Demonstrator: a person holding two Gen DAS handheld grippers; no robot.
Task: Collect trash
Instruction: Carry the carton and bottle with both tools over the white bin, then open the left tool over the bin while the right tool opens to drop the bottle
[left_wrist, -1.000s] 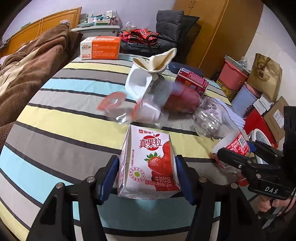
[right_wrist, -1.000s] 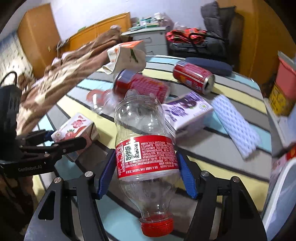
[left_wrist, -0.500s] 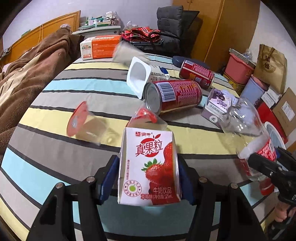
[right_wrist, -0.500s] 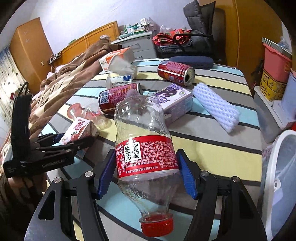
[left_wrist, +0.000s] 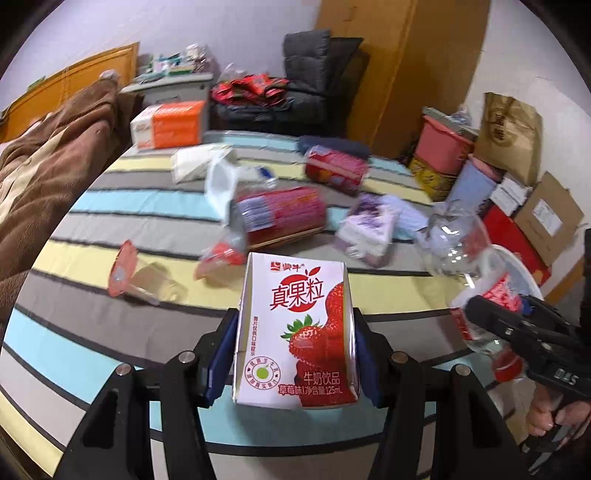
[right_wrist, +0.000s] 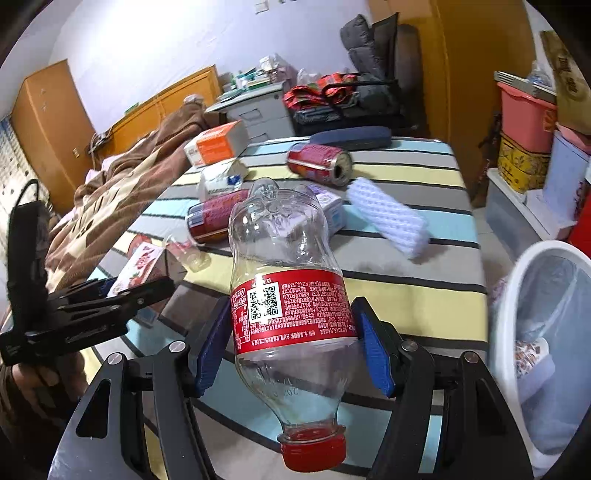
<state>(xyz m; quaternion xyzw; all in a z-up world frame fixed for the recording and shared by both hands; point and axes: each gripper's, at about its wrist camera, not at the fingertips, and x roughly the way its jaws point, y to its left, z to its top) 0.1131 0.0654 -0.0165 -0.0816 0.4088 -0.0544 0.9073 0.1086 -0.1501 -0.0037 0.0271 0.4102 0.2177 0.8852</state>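
Observation:
My left gripper (left_wrist: 293, 354) is closing on a strawberry milk carton (left_wrist: 295, 332), its blue pads pressing both sides. The carton is upright and lifted above the striped bed cover (left_wrist: 110, 332). My right gripper (right_wrist: 291, 339) is shut on a clear plastic bottle (right_wrist: 284, 295) with a red label, its red cap toward the camera. In the right wrist view the left gripper (right_wrist: 147, 291) and its carton (right_wrist: 138, 267) are at the left. In the left wrist view the right gripper (left_wrist: 498, 317) and its bottle (left_wrist: 458, 251) are at the right. A white lined bin (right_wrist: 517, 295) stands to the right of the bed.
Two red cans (right_wrist: 317, 162) (right_wrist: 214, 214), a purple carton (left_wrist: 365, 229), a white foam sleeve (right_wrist: 388, 218), clear cups (left_wrist: 140, 280) and an orange box (left_wrist: 170, 123) lie on the bed. A brown blanket (left_wrist: 44, 177) lies at the left. Boxes and bags (left_wrist: 517, 177) are stacked at the right.
Both grippers have drawn back and risen a little from the litter with the carton and the bottle. The white bin now fills more of the right wrist view.

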